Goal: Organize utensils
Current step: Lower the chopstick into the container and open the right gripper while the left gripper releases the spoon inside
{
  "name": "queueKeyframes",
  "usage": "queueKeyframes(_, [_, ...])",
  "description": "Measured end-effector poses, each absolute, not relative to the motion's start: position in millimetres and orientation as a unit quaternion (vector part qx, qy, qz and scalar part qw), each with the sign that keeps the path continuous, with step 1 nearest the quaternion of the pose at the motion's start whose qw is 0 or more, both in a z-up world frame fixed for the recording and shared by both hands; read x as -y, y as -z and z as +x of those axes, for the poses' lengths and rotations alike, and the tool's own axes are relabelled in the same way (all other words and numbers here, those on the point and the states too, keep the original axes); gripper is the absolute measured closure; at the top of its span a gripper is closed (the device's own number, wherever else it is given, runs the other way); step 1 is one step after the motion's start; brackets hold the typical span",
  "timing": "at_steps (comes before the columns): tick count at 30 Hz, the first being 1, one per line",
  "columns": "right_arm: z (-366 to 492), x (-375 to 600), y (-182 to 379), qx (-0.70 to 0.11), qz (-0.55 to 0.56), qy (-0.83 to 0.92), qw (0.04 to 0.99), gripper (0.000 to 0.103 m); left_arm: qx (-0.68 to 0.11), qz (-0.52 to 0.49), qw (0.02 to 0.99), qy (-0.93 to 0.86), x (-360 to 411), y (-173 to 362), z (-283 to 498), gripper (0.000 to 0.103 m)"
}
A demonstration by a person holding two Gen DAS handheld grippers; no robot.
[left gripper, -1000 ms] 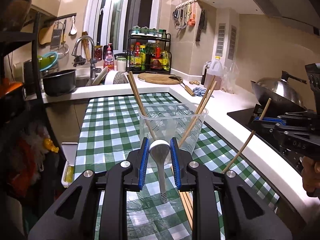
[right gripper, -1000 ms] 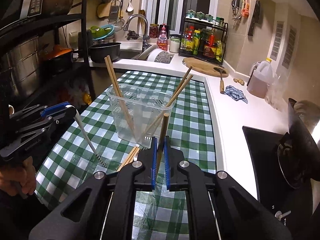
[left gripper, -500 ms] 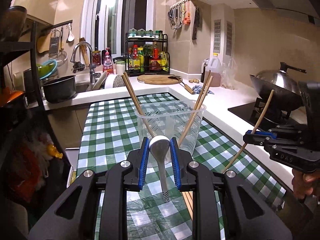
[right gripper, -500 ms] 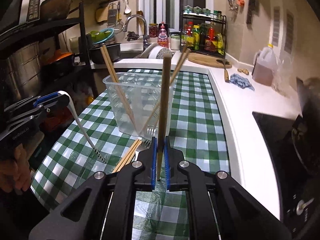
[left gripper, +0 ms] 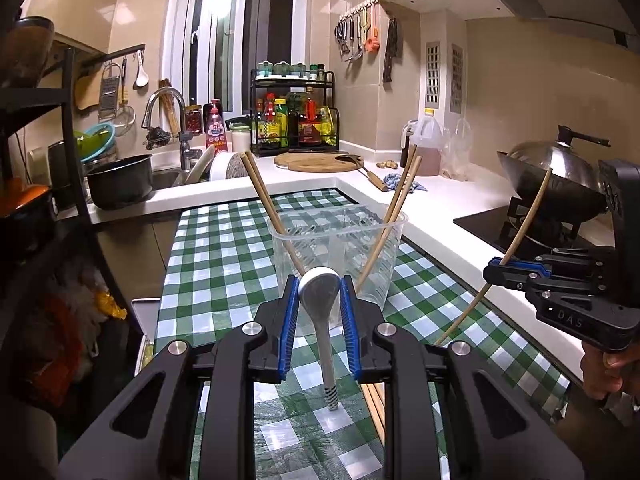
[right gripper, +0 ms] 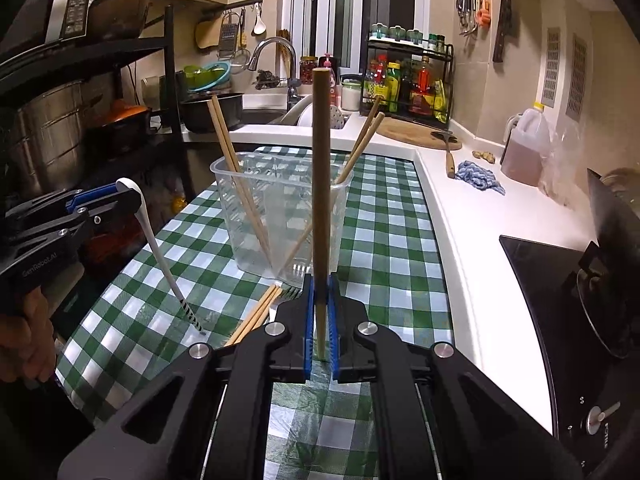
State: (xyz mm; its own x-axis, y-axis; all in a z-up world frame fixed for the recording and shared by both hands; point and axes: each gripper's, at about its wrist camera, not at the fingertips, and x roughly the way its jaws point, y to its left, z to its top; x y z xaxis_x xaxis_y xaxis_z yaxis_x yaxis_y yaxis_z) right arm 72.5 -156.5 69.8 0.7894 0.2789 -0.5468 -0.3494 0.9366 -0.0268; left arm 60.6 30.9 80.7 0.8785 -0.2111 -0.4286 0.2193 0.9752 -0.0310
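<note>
Right gripper (right gripper: 319, 320) has swung its single wooden chopstick (right gripper: 321, 184) upright, clenched on it for dropping into the clear plastic holder (right gripper: 280, 216) on the checked cloth. Left gripper (left gripper: 319, 308) grips the white ceramic spoon (left gripper: 320, 296) by its bowl, handle down, waiting.

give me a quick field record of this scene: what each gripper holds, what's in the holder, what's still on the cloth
left gripper: shut on white spoon by its bowl, handle hanging down
right gripper: shut on single chopstick, standing near upright
holder: clear plastic utensil holder standing on checkered tablecloth
in holder: chopstick pair leaning left, another pair leaning right
on cloth: loose chopsticks and a fork in front of the holder
held items: neither is in the holder yet
</note>
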Motion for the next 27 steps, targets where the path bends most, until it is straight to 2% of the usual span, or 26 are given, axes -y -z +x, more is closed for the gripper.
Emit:
queueKeyframes(15, [57,148,-107,-0.264,-0.064,-0.175,0.946,0.097,-0.206,-0.003,0.972,0.116,-38,-102,44,0.082])
queueKeyframes(27, [63,150,-130,-0.278,-0.052,-0.182,0.942,0.097,-0.235,-0.003,0.966,0.112,-44,-119,49,0.082])
